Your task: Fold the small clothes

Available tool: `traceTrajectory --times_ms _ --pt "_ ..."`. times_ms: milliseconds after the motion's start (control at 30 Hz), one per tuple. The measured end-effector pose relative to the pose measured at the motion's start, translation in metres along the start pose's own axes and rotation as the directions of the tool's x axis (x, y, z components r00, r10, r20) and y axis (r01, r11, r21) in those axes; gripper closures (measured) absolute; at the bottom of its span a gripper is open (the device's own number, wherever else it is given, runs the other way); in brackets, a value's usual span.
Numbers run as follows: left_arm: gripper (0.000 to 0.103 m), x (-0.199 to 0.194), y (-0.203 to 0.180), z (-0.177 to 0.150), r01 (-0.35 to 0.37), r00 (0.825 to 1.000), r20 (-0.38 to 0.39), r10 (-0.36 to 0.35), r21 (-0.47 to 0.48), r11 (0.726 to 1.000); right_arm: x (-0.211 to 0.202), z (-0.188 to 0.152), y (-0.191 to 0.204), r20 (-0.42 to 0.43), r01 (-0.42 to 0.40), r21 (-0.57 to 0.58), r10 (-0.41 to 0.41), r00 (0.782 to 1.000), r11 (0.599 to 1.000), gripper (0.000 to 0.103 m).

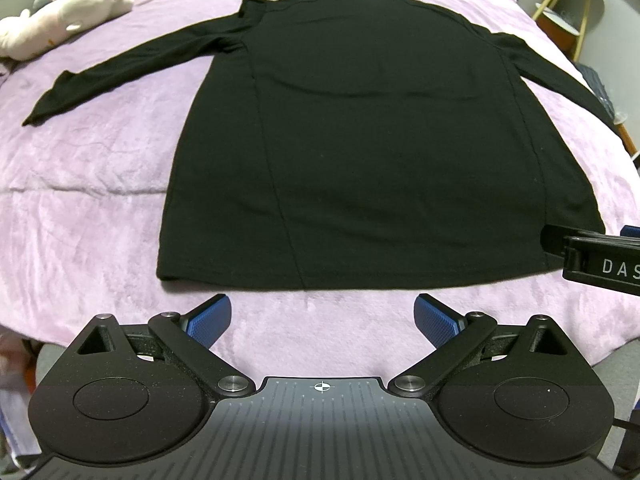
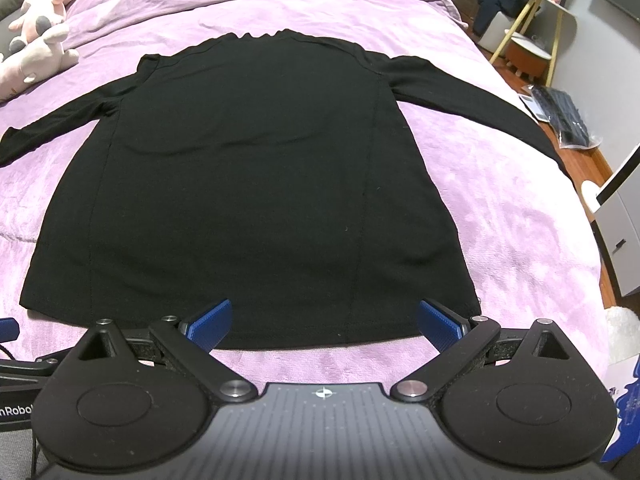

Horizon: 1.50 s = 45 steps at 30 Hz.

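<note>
One bed point(image 1: 100, 184), covered by a purple blanket, carries a black long-sleeved top point(image 1: 360, 152) laid flat, sleeves spread left and right, hem nearest. Two plush toys point(image 1: 68, 8) lie at far left. Left tool point(image 1: 323, 320), released, hovers just short of the hem. Right tool point(image 2: 324, 322), also released, has its blue pads point(image 2: 210, 322) over the hem's right part.

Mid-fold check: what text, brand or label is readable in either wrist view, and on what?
"DAS", cut off by the frame edge: on the right hand-held gripper, seen from the left wrist.
"nRobo", cut off both ends: on the left hand-held gripper, seen from the right wrist.
Black shirt: no readable label.
</note>
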<state>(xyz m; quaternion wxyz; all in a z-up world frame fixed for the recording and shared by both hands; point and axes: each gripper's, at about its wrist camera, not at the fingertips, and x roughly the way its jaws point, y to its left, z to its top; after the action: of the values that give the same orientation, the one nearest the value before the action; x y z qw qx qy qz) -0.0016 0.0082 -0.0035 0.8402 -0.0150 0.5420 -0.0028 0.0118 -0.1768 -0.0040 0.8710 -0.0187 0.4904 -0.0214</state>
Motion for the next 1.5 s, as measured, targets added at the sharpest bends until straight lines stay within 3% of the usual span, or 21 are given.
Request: traceTrajectory --times_ms 1033,1333,1500 --pt "0.002 0.006 0.0 0.005 0.034 0.999 -0.025 -0.035 -0.004 0.999 0.002 0.002 -0.001 -0.004 -0.011 -0.001 0.011 1.0 1.0 0.004" --pt "0.002 0.012 -0.001 0.006 0.046 0.998 -0.036 -0.046 -0.013 0.999 0.009 -0.001 -0.004 0.001 -0.068 -0.003 0.068 0.998 0.998 0.004" --pt "0.002 0.021 -0.002 0.009 0.087 0.995 -0.05 -0.089 -0.038 0.995 0.021 -0.002 -0.009 -0.015 -0.111 0.014 0.112 0.994 0.994 0.004"
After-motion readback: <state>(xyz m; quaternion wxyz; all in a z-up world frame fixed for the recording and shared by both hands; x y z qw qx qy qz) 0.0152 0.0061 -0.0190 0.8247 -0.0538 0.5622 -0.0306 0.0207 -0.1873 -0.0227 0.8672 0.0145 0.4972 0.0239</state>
